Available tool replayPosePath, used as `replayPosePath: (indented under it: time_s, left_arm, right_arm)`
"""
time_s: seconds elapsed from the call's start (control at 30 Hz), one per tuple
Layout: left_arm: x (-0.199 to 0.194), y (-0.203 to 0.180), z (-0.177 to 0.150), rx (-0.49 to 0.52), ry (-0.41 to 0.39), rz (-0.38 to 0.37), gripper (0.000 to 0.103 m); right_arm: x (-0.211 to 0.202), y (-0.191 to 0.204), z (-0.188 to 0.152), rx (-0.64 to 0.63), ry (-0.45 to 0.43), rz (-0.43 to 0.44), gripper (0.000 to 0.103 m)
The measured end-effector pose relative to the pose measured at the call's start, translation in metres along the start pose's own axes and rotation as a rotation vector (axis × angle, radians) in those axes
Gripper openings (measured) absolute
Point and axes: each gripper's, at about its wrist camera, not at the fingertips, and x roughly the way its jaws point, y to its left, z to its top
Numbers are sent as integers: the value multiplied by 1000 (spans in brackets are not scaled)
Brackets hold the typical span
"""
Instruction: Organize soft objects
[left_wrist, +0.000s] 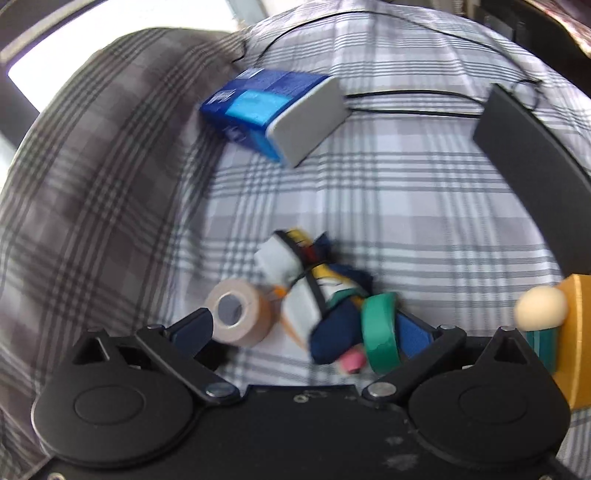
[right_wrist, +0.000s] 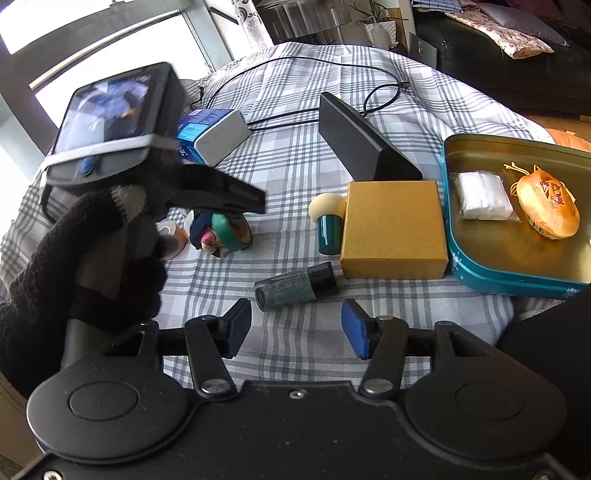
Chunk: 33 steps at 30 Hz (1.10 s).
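A soft bundle of navy, white and yellow cloth (left_wrist: 317, 291) lies on the checked tablecloth between the wide-spread fingers of my left gripper (left_wrist: 306, 328). A beige tape roll (left_wrist: 236, 317) sits by its left finger and a green tape ring (left_wrist: 380, 328) by its right pad; no pad visibly presses on anything. In the right wrist view the left gripper (right_wrist: 221, 199) hovers over the same pile (right_wrist: 218, 236), held by a black-gloved hand (right_wrist: 92, 266). My right gripper (right_wrist: 295, 325) stands open, nothing between its fingers. A teal tin tray (right_wrist: 454, 266) holds a white soft packet (right_wrist: 480, 195) and an orange pouch (right_wrist: 546, 206).
A dark glittery bottle (right_wrist: 295, 288) lies just ahead of the right gripper. A gold box (right_wrist: 393, 229), a teal brush with a cream head (right_wrist: 325, 218), a black box (right_wrist: 365, 144), a blue tissue pack (right_wrist: 212, 133) and a black cable (right_wrist: 295, 114) also lie on the tablecloth.
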Motion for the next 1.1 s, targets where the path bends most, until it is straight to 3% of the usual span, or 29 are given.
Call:
replayPosePath:
  time_s: [0.23, 0.43, 0.57, 0.73, 0.93, 1.1]
  left_arm:
    - [-3, 45, -14, -101, 29, 0, 103]
    - [-21, 57, -25, -135, -9, -16, 103]
    - [-34, 56, -34, -127, -34, -26, 103]
    - [-28, 61, -52, -104, 16, 18, 103]
    - [-23, 70, -62, -155, 44, -51, 103]
    - [-27, 53, -54, -139, 37, -134, 103]
  right_arm:
    - [0, 2, -1, -11, 5, 3, 52]
    - [1, 3, -1, -10, 6, -9, 52]
    - [3, 4, -2, -16, 11, -21, 52]
    - [4, 4, -2, -15, 14, -35, 52]
    - [6, 8, -4, -33, 21, -45, 52]
    - [7, 9, -4, -37, 23, -58, 52]
